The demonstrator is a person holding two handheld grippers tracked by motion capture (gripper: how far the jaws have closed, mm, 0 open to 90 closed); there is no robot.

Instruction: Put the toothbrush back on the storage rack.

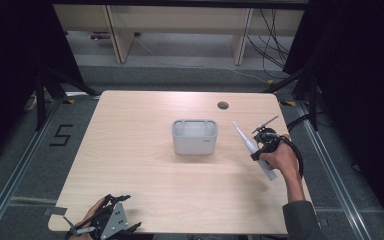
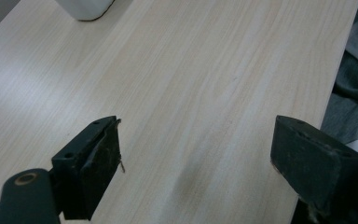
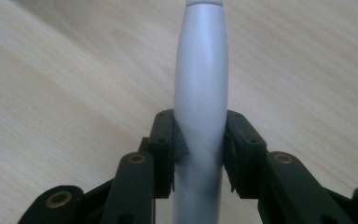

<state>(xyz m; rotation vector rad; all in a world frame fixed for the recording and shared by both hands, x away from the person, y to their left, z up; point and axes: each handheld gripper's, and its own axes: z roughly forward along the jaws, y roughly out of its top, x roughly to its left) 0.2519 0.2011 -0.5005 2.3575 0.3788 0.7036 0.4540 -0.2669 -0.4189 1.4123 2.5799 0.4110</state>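
- High view: the right gripper (image 1: 258,145) is at the right side of the wooden table (image 1: 145,165), held in the person's right hand (image 1: 281,159). Its jaws are closed on a long white object (image 1: 253,148), like an electric toothbrush handle. The object lies slanted; its thin end points up and left, toward a grey container (image 1: 195,137) with compartments that stands upright near the middle of the table. The object and the container are apart.
- High view: the left gripper (image 1: 111,220) is at the near left edge of the table, in the left hand (image 1: 91,214), well apart from the container. A round hole (image 1: 223,105) is in the table behind the container.
- Left gripper view: the two black jaws of the left gripper (image 2: 196,158) stand wide open, with bare table (image 2: 191,84) between them and no object there. A corner of the container (image 2: 86,8) is at the top edge.
- Right gripper view: the right gripper (image 3: 200,147) presses its two pads on both sides of the white object (image 3: 201,88), around its thick body. The object goes straight away from the camera, above the table (image 3: 65,84). I cannot tell if it touches the table.
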